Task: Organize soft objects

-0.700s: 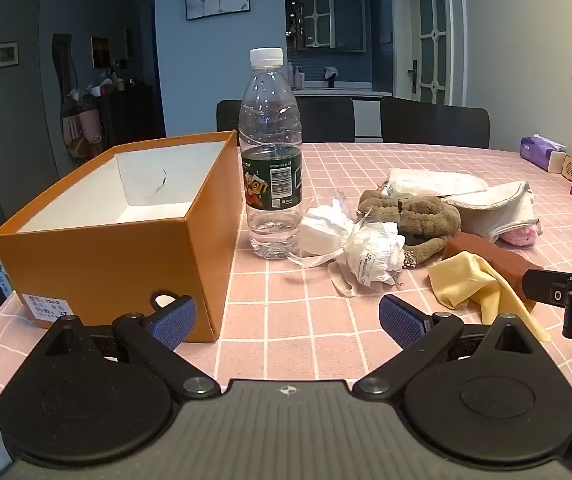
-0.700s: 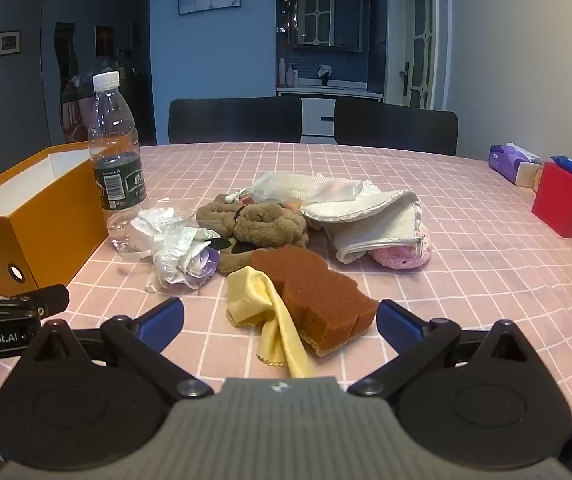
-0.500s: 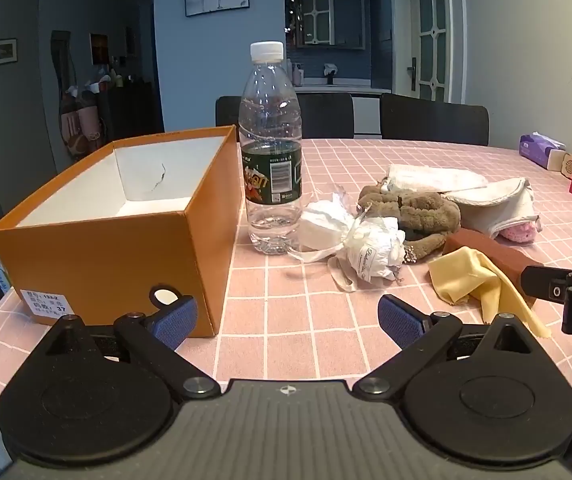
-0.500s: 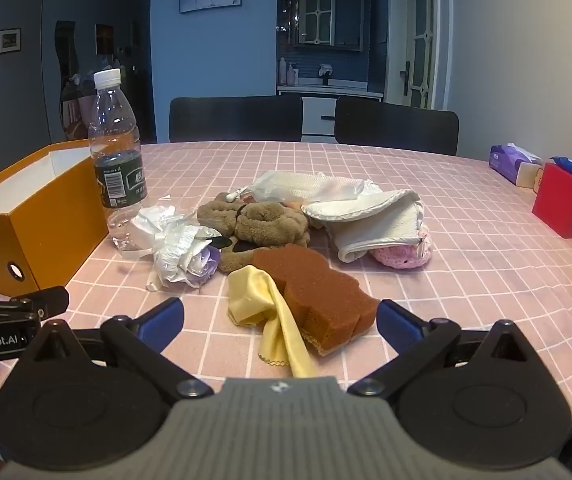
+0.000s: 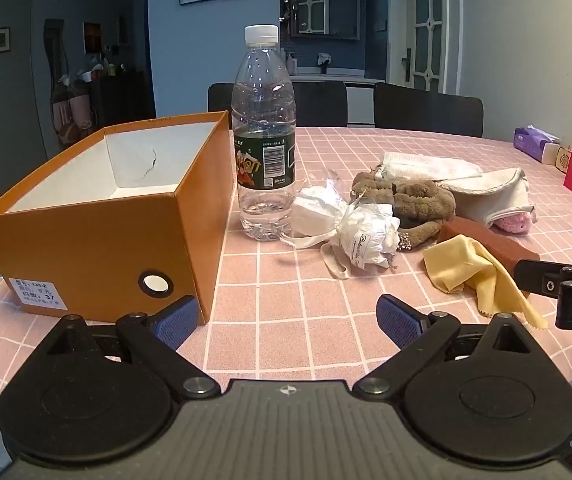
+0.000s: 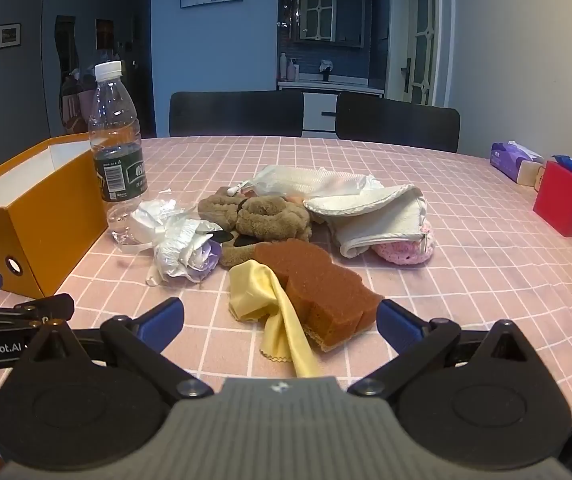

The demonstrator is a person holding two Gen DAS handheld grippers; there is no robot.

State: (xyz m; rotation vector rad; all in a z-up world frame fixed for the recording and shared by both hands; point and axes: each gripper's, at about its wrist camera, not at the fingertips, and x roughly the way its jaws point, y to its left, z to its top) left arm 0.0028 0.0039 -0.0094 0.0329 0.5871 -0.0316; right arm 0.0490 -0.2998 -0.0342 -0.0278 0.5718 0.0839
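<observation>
Soft objects (image 6: 286,232), box label (image 5: 36,291) "37"

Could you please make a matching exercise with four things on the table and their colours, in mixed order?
Things:
1. sponge
2. cloth
3. box
4. knitted piece

Colours:
a. pink
b. orange
c. reddish brown
d. pale yellow

Pairs: 1-c, 2-d, 3-b, 4-a
</observation>
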